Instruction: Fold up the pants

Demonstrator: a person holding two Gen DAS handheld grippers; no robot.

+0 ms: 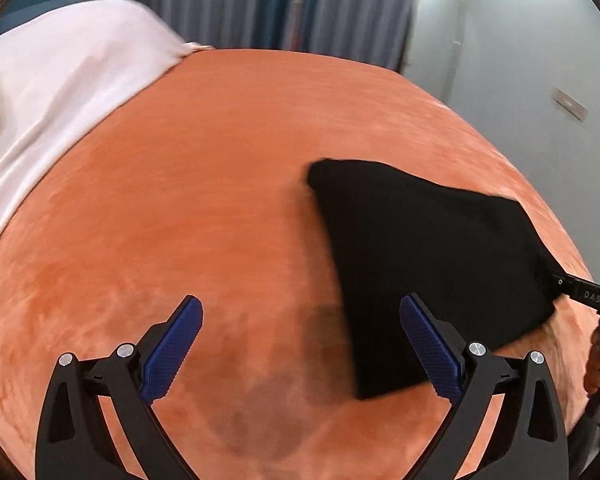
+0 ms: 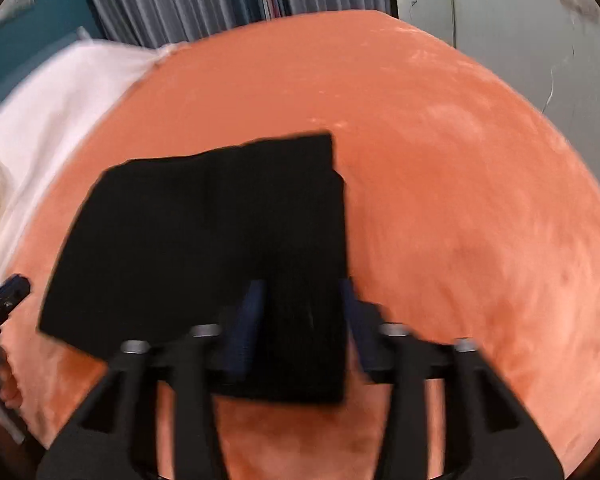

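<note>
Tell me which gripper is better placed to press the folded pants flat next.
Right, probably. The right gripper straddles the near edge of the folded black pants, jaws apart. The left gripper hangs open over bare orange blanket, beside the pants.

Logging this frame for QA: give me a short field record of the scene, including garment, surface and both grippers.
garment: black pants, folded into a compact rectangle
surface: orange blanket
left gripper: open, nothing between pads, beside the pants
right gripper: open, pads straddle the near edge of the pants, not pressing
other: white sheet at the blanket's far left
</note>
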